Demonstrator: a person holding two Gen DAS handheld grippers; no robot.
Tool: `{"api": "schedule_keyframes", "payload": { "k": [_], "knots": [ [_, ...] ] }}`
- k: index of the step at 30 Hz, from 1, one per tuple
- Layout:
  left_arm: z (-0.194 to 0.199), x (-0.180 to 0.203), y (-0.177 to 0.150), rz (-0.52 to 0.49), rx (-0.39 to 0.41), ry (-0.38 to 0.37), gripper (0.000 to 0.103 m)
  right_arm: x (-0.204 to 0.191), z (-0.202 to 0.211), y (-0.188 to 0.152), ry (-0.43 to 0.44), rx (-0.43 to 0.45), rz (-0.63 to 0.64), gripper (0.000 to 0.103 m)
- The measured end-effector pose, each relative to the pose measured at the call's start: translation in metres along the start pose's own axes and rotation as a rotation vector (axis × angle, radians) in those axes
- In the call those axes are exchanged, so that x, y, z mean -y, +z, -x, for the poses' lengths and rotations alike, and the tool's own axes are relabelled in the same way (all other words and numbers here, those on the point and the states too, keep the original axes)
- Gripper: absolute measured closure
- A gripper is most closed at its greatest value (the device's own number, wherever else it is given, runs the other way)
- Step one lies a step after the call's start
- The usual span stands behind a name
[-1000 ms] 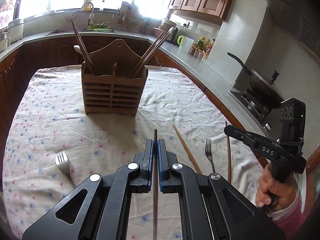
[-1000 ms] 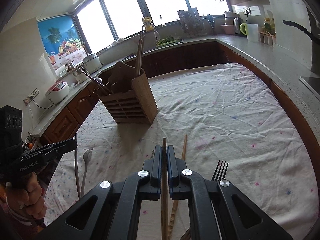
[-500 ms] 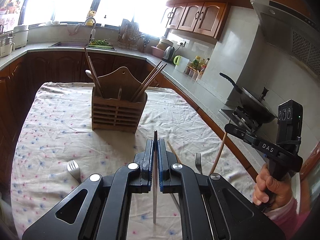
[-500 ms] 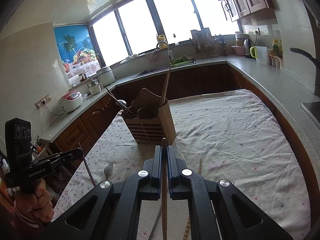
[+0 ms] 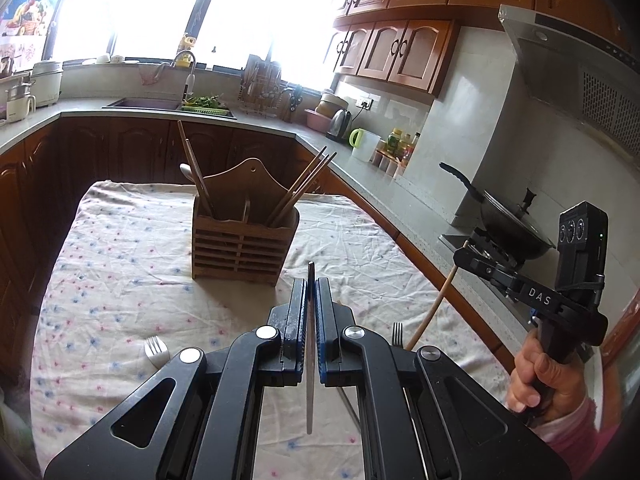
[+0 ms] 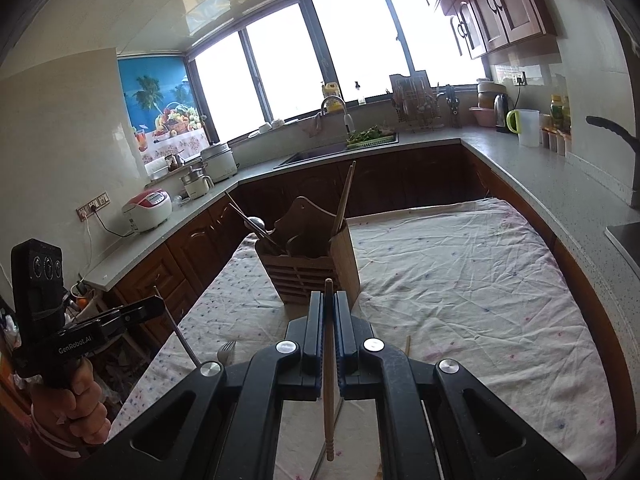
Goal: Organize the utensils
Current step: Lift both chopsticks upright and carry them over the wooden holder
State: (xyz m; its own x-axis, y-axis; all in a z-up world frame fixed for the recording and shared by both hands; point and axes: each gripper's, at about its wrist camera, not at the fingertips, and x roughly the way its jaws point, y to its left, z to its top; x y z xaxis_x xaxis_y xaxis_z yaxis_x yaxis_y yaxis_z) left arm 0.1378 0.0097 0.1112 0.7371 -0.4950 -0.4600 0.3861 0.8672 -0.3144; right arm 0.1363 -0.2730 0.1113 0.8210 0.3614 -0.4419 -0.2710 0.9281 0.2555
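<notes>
My left gripper [image 5: 310, 285] is shut on a thin metal chopstick [image 5: 309, 400], held off the floral tablecloth [image 5: 120, 280]. My right gripper [image 6: 329, 297] is shut on a wooden chopstick [image 6: 329, 412], also in the air. Each gripper shows in the other's view: the right gripper [image 5: 464, 254] with its wooden chopstick [image 5: 430, 312], the left gripper [image 6: 160, 306] with its metal chopstick [image 6: 180, 332]. A slatted wooden utensil holder [image 5: 244, 236] [image 6: 316, 268] stands upright ahead of both, with chopsticks and a spoon in it. Two forks [image 5: 156, 350] [image 5: 397, 334] lie on the cloth.
Another wooden chopstick [image 6: 407, 346] lies on the cloth by the right gripper. A fork [image 6: 226, 352] lies near the table's left edge. A stone counter [image 6: 560, 184] wraps round the table, with a wok [image 5: 508, 224] on the stove at the right and a sink [image 6: 320, 154] behind.
Both grippers have risen with their chopsticks, which now hang above the cloth. Both views have tilted up, so the holder sits lower in each.
</notes>
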Motion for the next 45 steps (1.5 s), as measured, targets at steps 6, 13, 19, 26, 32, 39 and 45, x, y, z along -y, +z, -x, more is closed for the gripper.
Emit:
{"api": "schedule_keyframes", "payload": {
  "k": [6,13,19,26,32,39,45],
  "knots": [
    [0.003,-0.004,0.008,0.0,0.026,0.011,0.1,-0.003,-0.001,0.008,0.01,0.02,0.006,0.098],
    [0.005,-0.009,0.024,-0.01,0.069,0.029,0.1,-0.005,-0.006,0.02,0.017,0.043,0.008,0.098],
    [0.007,-0.016,0.044,-0.01,0.119,0.045,0.1,-0.005,-0.015,0.033,0.029,0.062,0.005,0.098],
    [0.009,-0.029,0.069,-0.001,0.187,0.074,0.1,-0.012,-0.025,0.053,0.042,0.096,0.016,0.098],
    [0.012,-0.038,0.092,-0.006,0.251,0.103,0.1,-0.015,-0.035,0.071,0.053,0.122,0.023,0.098],
    [0.009,-0.044,0.117,-0.007,0.301,0.113,0.1,-0.015,-0.05,0.094,0.057,0.156,0.02,0.098],
    [0.0,-0.046,0.135,-0.023,0.332,0.13,0.1,-0.018,-0.063,0.118,0.06,0.197,0.022,0.098]
  ]
}}
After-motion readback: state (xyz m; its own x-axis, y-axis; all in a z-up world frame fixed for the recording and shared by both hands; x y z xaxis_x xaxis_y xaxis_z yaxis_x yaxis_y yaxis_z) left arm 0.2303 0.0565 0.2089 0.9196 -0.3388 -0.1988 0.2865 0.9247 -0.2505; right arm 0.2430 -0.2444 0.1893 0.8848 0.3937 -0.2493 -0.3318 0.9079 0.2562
